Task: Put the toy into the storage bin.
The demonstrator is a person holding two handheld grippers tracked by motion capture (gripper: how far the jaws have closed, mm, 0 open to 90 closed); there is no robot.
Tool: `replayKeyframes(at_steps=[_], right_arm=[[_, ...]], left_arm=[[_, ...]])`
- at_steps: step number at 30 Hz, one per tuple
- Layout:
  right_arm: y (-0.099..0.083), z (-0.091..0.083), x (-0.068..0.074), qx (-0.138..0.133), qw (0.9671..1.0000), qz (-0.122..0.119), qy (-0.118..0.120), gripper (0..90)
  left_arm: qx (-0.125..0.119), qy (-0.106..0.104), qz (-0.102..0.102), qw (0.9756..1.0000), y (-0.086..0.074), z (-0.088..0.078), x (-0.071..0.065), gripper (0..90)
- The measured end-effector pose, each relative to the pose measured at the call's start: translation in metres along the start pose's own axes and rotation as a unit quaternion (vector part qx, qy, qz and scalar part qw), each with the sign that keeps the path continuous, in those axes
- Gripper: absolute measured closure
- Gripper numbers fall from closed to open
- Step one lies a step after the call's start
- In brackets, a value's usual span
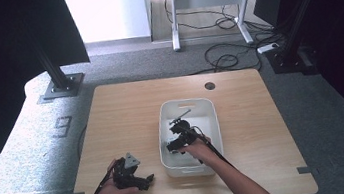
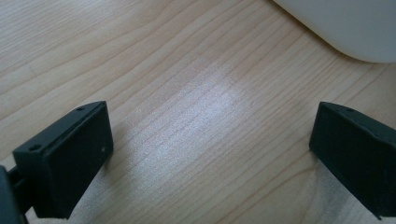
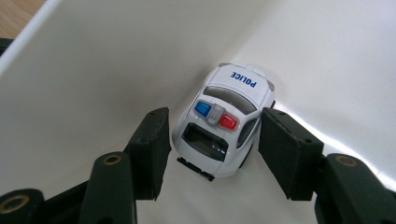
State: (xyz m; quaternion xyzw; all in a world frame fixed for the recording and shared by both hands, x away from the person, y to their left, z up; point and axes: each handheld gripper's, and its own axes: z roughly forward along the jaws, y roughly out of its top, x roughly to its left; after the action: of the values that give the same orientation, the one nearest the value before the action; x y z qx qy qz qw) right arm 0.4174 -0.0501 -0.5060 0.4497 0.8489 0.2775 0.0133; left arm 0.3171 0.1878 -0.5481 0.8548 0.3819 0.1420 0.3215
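Note:
A white toy police car (image 3: pixel 229 93) with blue and red roof lights lies on the floor of a white bin (image 3: pixel 84 70), close to its wall. My right gripper (image 3: pixel 214 140) reaches down into the bin (image 1: pixel 212 122), and its two black pads sit against the car's sides, shut on it. In the high view the right gripper (image 1: pixel 175 144) is at the bin's left inner side. My left gripper (image 1: pixel 147 181) rests low over the wooden table near the front edge, left of the bin. The left gripper (image 2: pixel 210 158) stands open, with bare wood between its pads.
A thin dark item (image 1: pixel 179 118) lies farther back in the bin. The bin's rounded corner (image 2: pixel 345 28) shows just beyond the left gripper. The table (image 1: pixel 126 113) has a cable hole (image 1: pixel 210 86) at the back. A desk and cables stand on the floor behind.

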Motion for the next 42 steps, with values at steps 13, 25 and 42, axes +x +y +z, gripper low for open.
replayKeyframes(at_steps=[13, 25, 42], right_arm=[[0.0, -0.01, 0.002, -0.026, 0.9996, -0.015, 0.0, 41.6], [-0.014, -0.063, 0.0, -0.111, 0.9918, -0.063, -0.009, 41.1], [-0.072, -0.133, -0.045, -0.214, 0.9745, -0.061, -0.026, 39.3]], left_arm=[[0.0, 0.0, 0.0, 1.0, 0.0, 0.0, 0.0, 0.0], [0.0, 0.001, 0.0, 1.0, 0.0, 0.0, 0.0, 0.0], [0.0, 0.002, -0.003, 1.0, 0.0, 0.0, -0.001, 0.0]])
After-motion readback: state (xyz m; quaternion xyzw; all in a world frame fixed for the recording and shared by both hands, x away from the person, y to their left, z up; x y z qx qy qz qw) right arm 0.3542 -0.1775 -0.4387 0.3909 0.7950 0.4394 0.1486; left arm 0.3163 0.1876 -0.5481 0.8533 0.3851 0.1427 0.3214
